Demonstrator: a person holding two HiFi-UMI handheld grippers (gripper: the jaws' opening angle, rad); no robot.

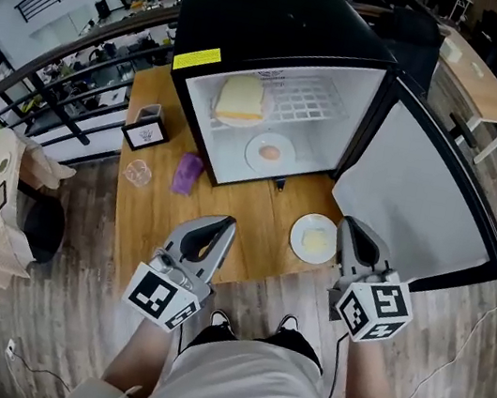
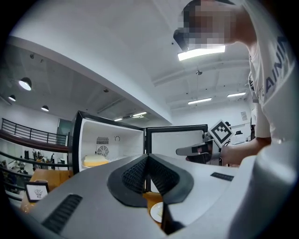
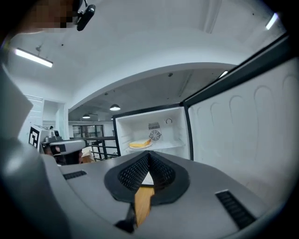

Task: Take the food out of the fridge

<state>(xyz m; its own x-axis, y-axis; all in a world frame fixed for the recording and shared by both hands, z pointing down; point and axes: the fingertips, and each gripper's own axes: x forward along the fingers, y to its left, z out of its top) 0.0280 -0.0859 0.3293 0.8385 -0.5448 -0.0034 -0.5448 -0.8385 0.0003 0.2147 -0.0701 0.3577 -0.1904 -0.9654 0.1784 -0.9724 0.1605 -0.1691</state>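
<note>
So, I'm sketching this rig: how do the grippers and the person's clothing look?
The left gripper and right gripper each have a grey moulded shell, black textured pads and a white cube with black square markers. The person wears a white short-sleeved T-shirt with dark lettering.

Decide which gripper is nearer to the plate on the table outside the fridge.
Right. The right gripper is just right of the plate; the left gripper is farther off to its left.
</note>
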